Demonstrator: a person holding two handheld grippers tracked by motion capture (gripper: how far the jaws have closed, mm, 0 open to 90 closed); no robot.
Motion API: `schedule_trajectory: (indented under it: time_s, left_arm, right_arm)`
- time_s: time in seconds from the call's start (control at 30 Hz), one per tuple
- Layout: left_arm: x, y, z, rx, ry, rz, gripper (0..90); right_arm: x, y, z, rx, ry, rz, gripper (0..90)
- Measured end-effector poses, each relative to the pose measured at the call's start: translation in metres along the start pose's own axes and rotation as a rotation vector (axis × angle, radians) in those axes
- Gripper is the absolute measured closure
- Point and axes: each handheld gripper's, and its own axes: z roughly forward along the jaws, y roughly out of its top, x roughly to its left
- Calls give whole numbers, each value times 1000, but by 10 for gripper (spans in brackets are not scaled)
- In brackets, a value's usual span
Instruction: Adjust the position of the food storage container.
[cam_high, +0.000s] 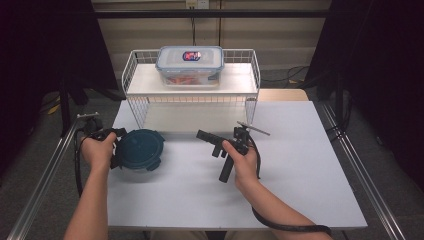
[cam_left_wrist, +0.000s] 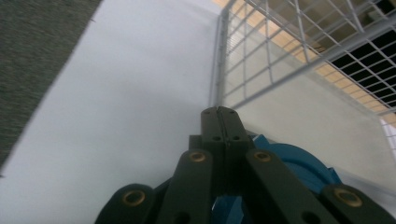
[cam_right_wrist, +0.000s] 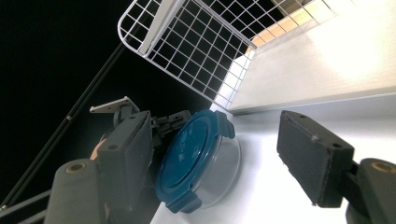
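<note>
A round clear container with a dark blue clip lid (cam_high: 140, 148) stands on the white table (cam_high: 300, 165), left of centre. My left gripper (cam_high: 119, 134) is close against its left side, pointing away from me. In the left gripper view its jaws (cam_left_wrist: 221, 113) are pressed together with nothing visible between them, and the blue lid (cam_left_wrist: 299, 161) lies just to their right. My right gripper (cam_high: 208, 142) hovers right of the container, aimed at it. It (cam_right_wrist: 214, 120) stands wide open, framing the lid (cam_right_wrist: 194, 156) farther off, with the left gripper (cam_right_wrist: 164, 123) behind.
A white wire rack (cam_high: 131, 75) stands at the table's back, a shelf on top and open space beneath. A clear rectangular lidded box (cam_high: 189, 62) with red contents sits on the shelf. The rack's mesh (cam_left_wrist: 299, 56) (cam_right_wrist: 187, 42) rises nearby. Metal rails border the table.
</note>
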Motion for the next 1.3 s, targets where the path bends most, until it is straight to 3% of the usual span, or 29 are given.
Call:
schedule_trajectory:
  time_s: [0.03,0.1,0.2,0.4,0.47,0.53,0.6,0.67,0.7,0.73,0.93,0.97,1.13,1.17,1.2,1.3]
  left_arm:
    - [-2,-2,0,-7,0,-10,900]
    - [-2,-5,-1,-13,0,9,900]
    - [-3,-8,-3,11,-32,0,900]
    - [-2,-11,-7,-13,-30,14,900]
    - [2,-10,-10,3,-8,21,900]
    - [5,-11,-12,0,-11,10,900]
    - [11,-11,-14,12,18,16,900]
    - [17,-14,-14,17,-4,-10,900]
    - [19,-15,-14,49,12,-14,900]
    - [20,-16,-14,54,-3,-27,900]
    - [17,-22,-13,77,4,-23,900]
    - [16,-24,-12,74,-1,-37,900]
    - [8,-33,-12,90,-44,-48,900]
    - [6,-35,-12,91,-48,-25,900]
    - [1,-37,-12,90,-64,-37,900]
    - [-7,-43,-10,79,-80,-16,900]
  right_arm:
    - [0,0,-1,1,1,4,271]
    - [-1,-1,-2,-1,0,0,271]
    - [-2,-2,-3,0,-2,1,273]
    - [-3,-3,-3,4,-4,1,273]
    - [-2,-4,-3,10,-1,1,273]
    - [-1,-3,-3,8,1,-4,273]
    - [-1,-3,-4,8,1,-8,273]
    - [-2,-2,-4,8,-4,-9,273]
    - [-2,-2,-4,8,-3,-8,273]
    - [-2,-2,-5,9,-3,-10,273]
    - [-3,-4,-4,13,-2,-11,273]
    - [-3,-4,-4,16,-2,-12,273]
    - [-3,-6,-1,24,2,-13,273]
    - [-3,-7,0,29,2,-14,273]
    - [-3,-7,0,30,0,-16,273]
    - [-4,-9,0,37,-2,-11,273]
